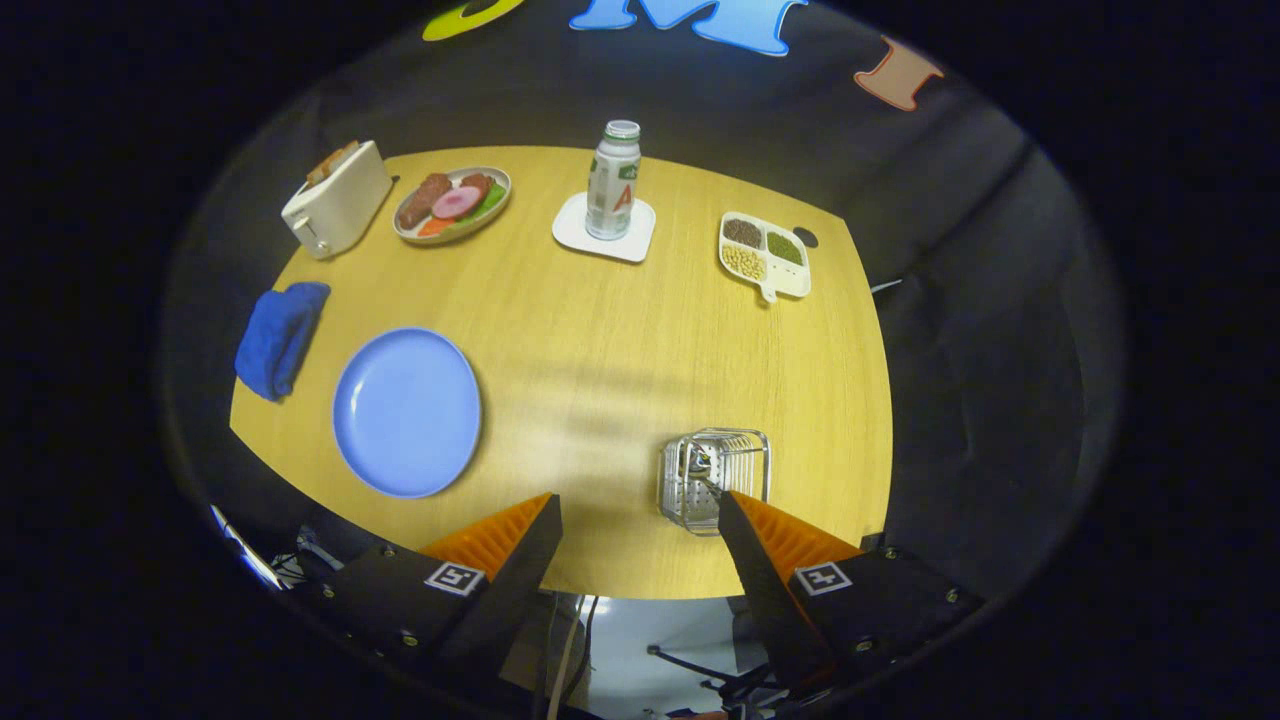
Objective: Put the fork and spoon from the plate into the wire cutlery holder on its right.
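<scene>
The fingers (640,510) are spread apart, grasping nothing, above the worktop (600,340). The wire holder (713,478) stands just ahead of the right finger, cutlery (697,462) inside. Farther left lies the bare blue plate (407,411).

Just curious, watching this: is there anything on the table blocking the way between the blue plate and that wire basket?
Nothing visible does. Bare tabletop lies between the blue plate and the wire cutlery holder. The plate looks bare, and some metal cutlery already sits inside the holder. The open gripper hangs above the table's near edge.
</scene>
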### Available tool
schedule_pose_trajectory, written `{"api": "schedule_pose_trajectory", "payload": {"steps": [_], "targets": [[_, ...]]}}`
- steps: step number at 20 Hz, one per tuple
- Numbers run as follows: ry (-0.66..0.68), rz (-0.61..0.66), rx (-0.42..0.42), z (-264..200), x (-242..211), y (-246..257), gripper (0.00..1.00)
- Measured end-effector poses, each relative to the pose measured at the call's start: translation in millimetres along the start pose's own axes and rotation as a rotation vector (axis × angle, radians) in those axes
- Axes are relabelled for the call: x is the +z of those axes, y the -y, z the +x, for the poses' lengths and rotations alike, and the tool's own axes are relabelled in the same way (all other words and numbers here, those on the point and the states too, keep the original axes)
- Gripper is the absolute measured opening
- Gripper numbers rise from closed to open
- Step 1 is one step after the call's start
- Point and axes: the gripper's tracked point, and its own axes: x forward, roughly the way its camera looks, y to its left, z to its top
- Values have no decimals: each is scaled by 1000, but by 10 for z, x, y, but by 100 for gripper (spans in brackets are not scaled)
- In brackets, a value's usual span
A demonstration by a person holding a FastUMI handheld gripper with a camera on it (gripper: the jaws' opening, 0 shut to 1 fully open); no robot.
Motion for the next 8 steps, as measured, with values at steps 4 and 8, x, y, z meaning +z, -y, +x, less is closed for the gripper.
{"api": "schedule_pose_trajectory", "payload": {"steps": [4,8], "targets": [[222,55,20,-196,284,-277,97],[478,27,-19,-500,618,-381,97]]}}
